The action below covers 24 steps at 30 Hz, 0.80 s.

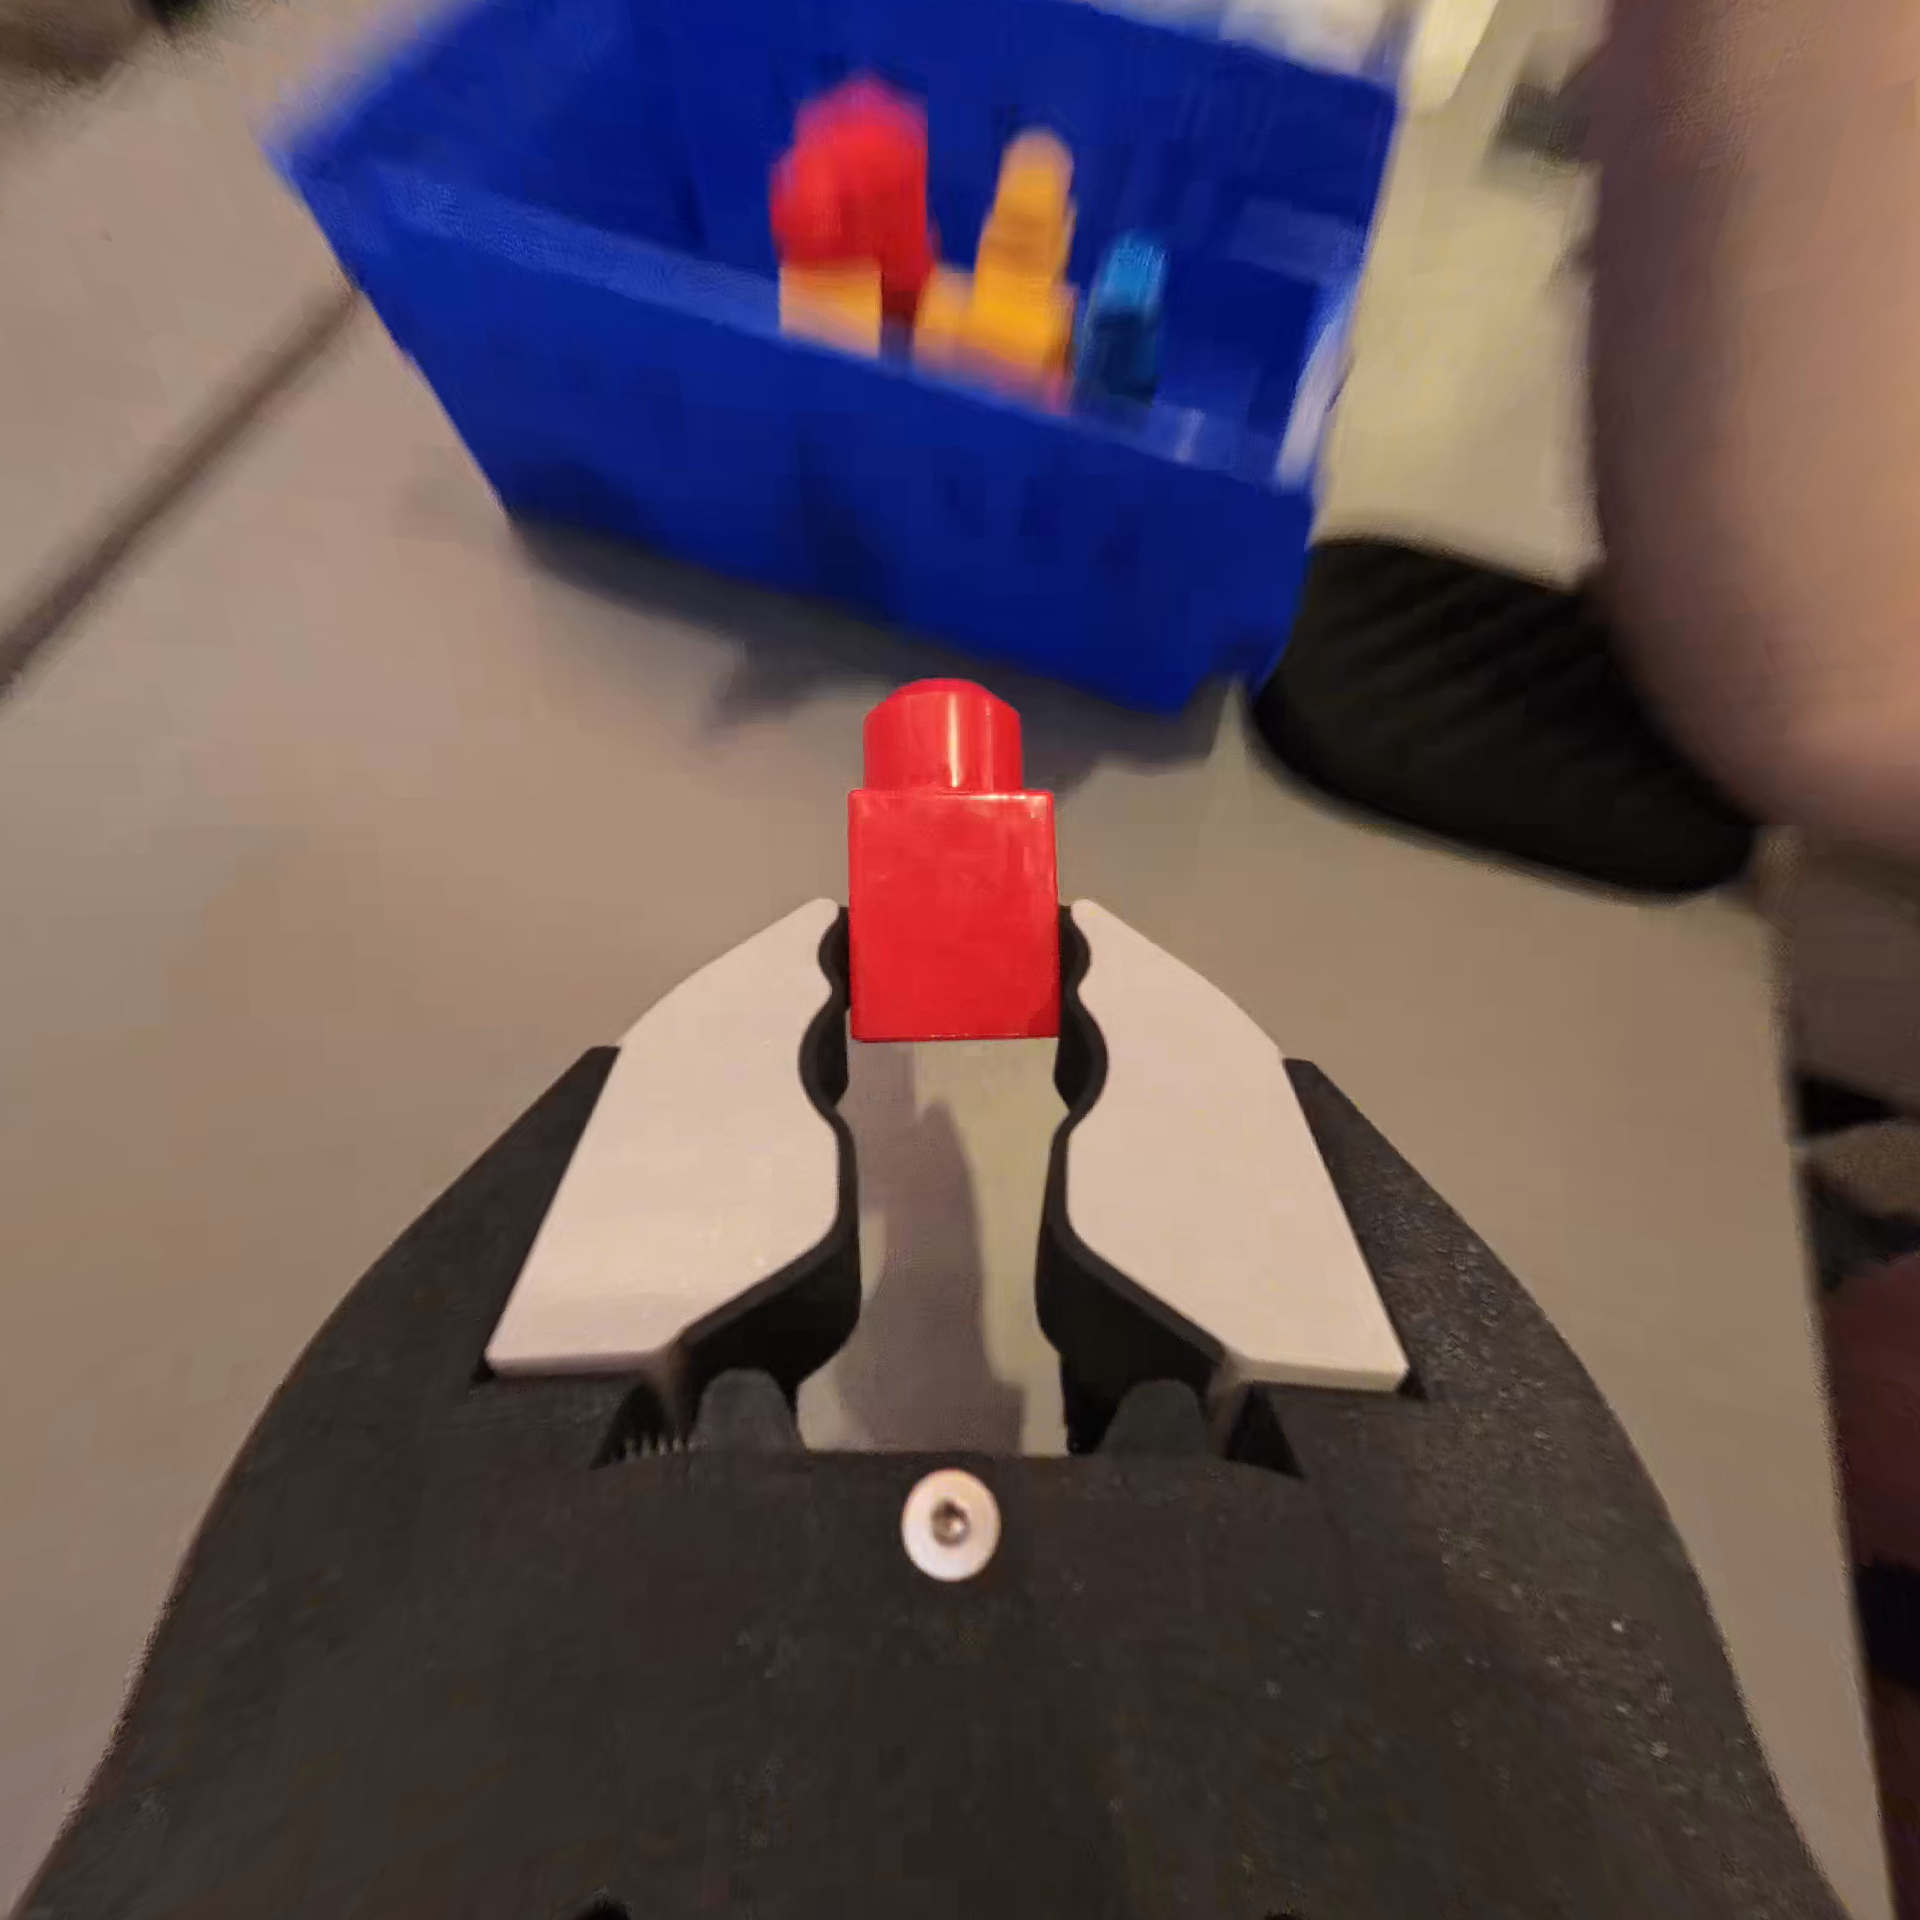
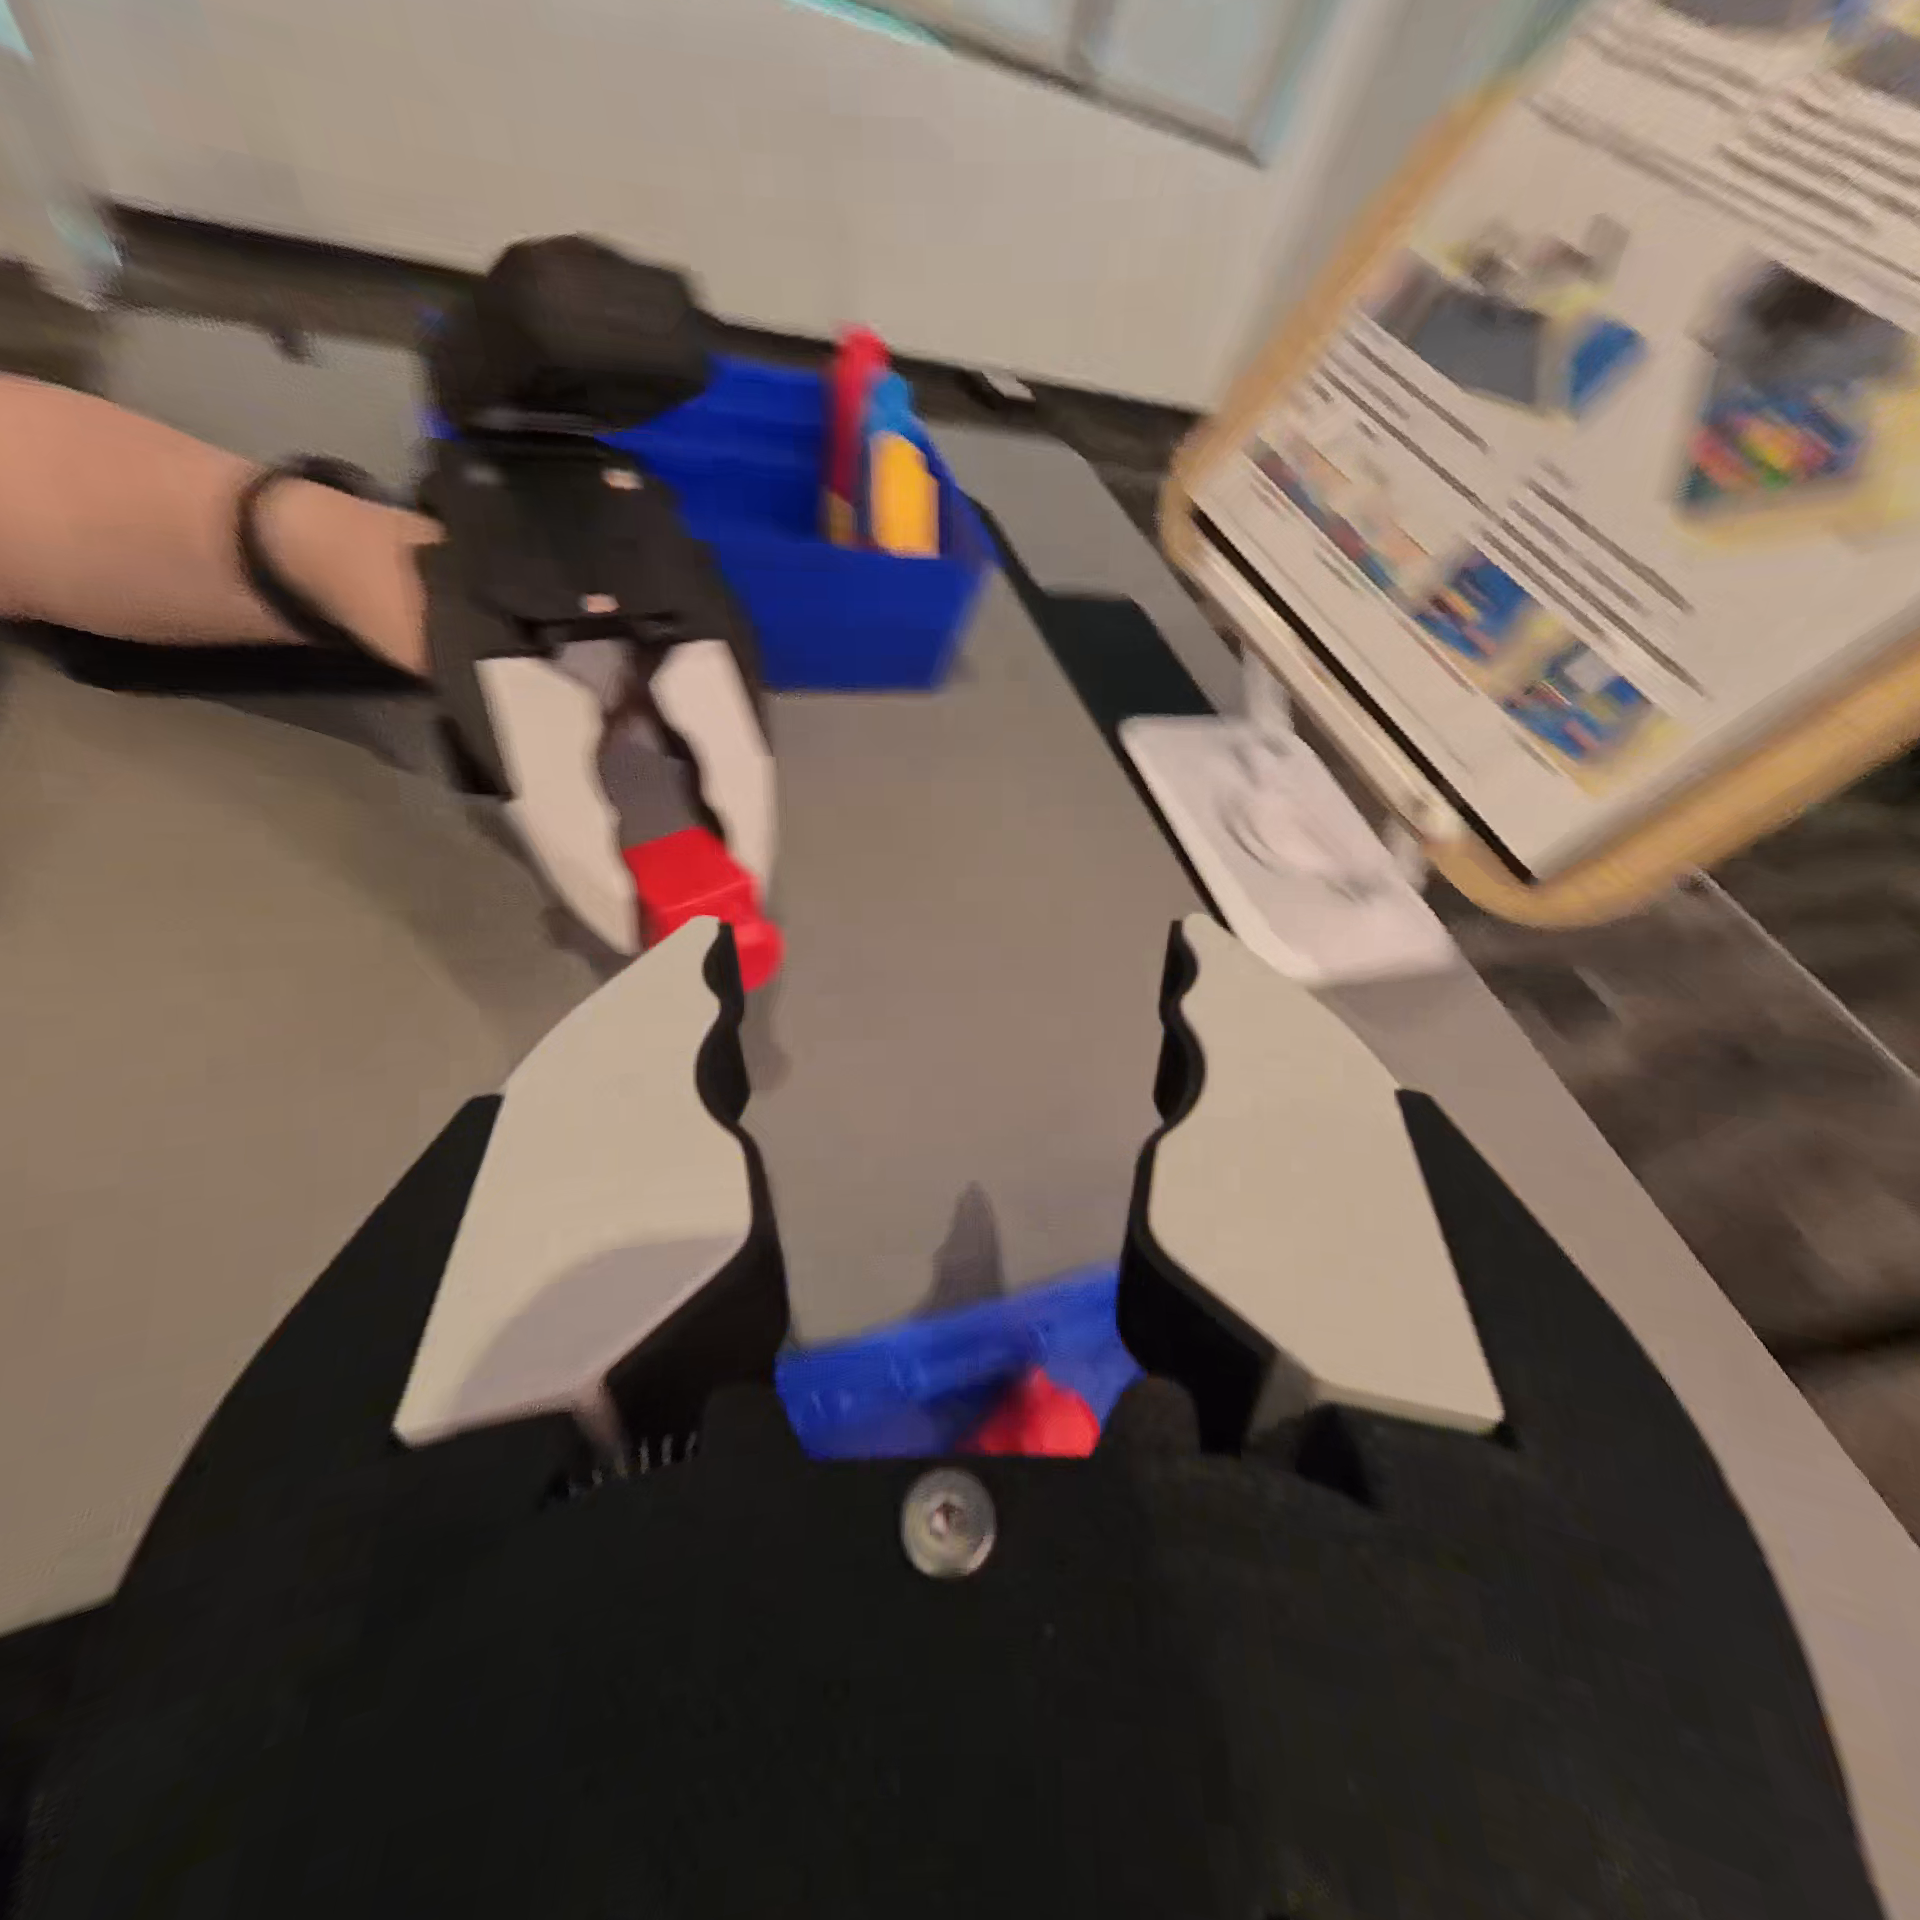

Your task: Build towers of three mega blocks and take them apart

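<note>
A: Why was the red block [image 1: 951, 914] held like that?

B: The left gripper [image 1: 951, 971] had its fingers [image 1: 727, 1091] clamped on the block's lower sides, stud pointing away, above the table [image 1: 312, 935]. That left the stud and the hollow base free, probably for joining to another block.

A: And the right gripper [image 2: 951, 951]?

B: Its fingers [image 2: 623, 1143] stood wide apart with nothing between them. Low between them lay a blue piece with something red [image 2: 966, 1371], too blurred and cut off to name.

A: The rest?

B: More blocks [image 1: 935, 249] stood in the blue bin [image 1: 727, 436], smeared; I couldn't count them or tell whether they were joined.
</note>
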Available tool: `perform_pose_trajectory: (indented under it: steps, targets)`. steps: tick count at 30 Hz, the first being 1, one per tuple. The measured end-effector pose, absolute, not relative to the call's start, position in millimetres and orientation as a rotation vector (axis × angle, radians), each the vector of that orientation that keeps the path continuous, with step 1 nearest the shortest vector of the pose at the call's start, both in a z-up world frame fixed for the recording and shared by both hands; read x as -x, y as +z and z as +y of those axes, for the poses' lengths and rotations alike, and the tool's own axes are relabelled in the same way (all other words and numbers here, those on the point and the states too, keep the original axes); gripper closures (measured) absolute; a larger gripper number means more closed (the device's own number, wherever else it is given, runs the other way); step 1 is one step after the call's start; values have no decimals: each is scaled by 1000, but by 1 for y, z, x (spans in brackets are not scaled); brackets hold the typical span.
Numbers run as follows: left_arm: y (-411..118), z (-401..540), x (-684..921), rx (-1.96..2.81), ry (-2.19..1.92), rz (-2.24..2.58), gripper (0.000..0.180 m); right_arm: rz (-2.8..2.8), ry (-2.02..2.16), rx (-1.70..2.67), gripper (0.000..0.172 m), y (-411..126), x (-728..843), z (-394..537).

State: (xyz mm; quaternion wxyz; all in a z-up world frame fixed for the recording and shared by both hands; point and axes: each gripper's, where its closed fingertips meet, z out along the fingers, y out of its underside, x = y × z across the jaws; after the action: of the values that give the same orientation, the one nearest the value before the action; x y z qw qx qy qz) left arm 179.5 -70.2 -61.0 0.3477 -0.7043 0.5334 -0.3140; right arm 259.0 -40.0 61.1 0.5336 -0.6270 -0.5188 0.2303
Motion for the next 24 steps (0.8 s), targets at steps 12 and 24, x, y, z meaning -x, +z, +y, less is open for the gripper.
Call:
perform_pose_trajectory:
  steps: [12,24]
  targets:
    - [28,-94,-164,1584,-1040,1291,144,-1486,982,1368,123,50,-155,-84]
    - [70,-38,-54,1753,-539,1091,99,-1002,278,1997,141,18,-355,-15]
